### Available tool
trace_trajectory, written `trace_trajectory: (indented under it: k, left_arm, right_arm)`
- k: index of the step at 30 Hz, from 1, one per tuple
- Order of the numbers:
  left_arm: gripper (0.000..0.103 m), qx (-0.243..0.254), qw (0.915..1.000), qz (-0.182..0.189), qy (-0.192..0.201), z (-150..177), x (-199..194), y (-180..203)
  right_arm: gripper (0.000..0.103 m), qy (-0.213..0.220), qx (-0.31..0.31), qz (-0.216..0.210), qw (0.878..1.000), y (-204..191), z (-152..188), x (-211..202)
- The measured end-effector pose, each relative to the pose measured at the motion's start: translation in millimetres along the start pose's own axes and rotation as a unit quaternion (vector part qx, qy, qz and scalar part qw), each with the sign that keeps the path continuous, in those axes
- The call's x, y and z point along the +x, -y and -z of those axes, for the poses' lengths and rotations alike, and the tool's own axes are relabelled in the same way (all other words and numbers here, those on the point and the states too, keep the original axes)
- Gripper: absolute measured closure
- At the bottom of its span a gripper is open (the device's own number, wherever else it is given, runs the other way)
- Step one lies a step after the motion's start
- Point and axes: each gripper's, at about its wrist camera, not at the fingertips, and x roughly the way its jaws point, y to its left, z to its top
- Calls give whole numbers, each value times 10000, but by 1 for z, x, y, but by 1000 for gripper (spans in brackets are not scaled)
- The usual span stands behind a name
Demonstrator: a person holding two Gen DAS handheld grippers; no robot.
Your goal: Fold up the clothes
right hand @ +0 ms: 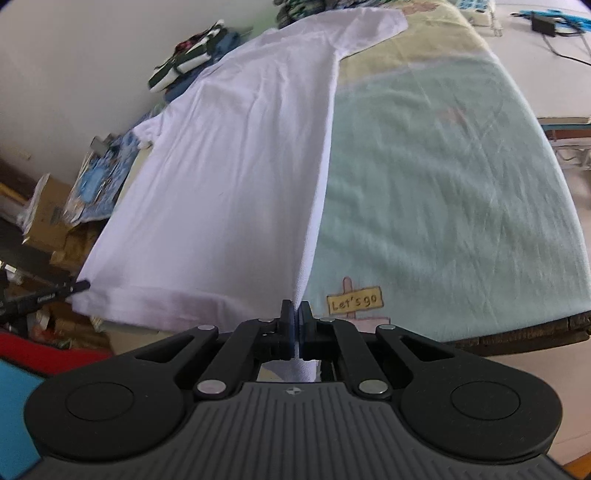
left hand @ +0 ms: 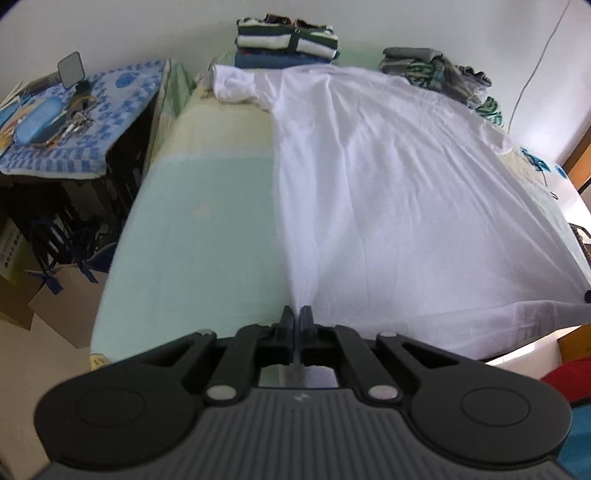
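While spread flat on bed: shirt hem corners pinched, jaws of left gripper and right gripper clamped on fabric.

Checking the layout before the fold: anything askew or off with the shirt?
Mostly fine: the white T-shirt lies flat on the bed, both grippers shut on its hem corners. One oddity: the far left sleeve is bunched and crumpled, while the other sleeve lies spread flat. Nothing spilled or damaged.
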Motion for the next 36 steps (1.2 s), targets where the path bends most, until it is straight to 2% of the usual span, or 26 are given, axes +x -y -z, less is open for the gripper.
trace_trajectory:
  k: [9, 14, 17, 18, 20, 22, 25, 27, 29, 31, 35, 36]
  left_arm:
    - [103, -75, 9997, -146, -196, 17, 7, -3]
    - [103, 118, 9984, -316, -452, 30, 26, 2]
    - [103, 322, 9969, -416, -579, 35, 31, 0]
    - [102, 386, 9964, -443, -605, 36, 31, -1]
    - [99, 544, 9949, -502, -686, 34, 26, -7]
    - [98, 764, 9914, -699, -798, 32, 19, -17]
    - [96, 896, 9863, -1094, -852, 18, 7, -39]
    - [97, 783, 9870, -1264, -606, -4, 3, -48]
    - [96, 701, 9902, -1183, -230, -30, 5, -45]
    - [93, 863, 9907, -1043, 103, -57, 18, -29]
    - [92, 1374, 9863, -711, 581, -102, 59, 16]
    - [89, 1463, 9852, -637, 629, -114, 74, 28]
  right_arm:
    - [101, -617, -100, -366, 9974, 15, 0, -7]
    - [101, -721, -191, 47, 9972, 24, 4, 21]
    - [100, -751, -139, 131, 9970, 26, 7, 31]
    - [98, -798, -113, 171, 9966, 27, 6, 30]
    - [82, -910, -65, 264, 9955, 29, 3, 28]
    - [76, -966, -144, 500, 9940, 28, -4, 20]
    - [77, -740, -499, 682, 9937, 18, -22, -3]
    - [77, -465, -684, 478, 9954, 9, -38, -15]
    - [74, -164, -864, 254, 9958, -3, -53, -20]
    - [67, 100, -1150, 368, 9926, -22, -69, -3]
    - [67, 317, -1513, 510, 9867, -45, -99, 49]
    - [67, 393, -1562, 569, 9853, -51, -107, 64]
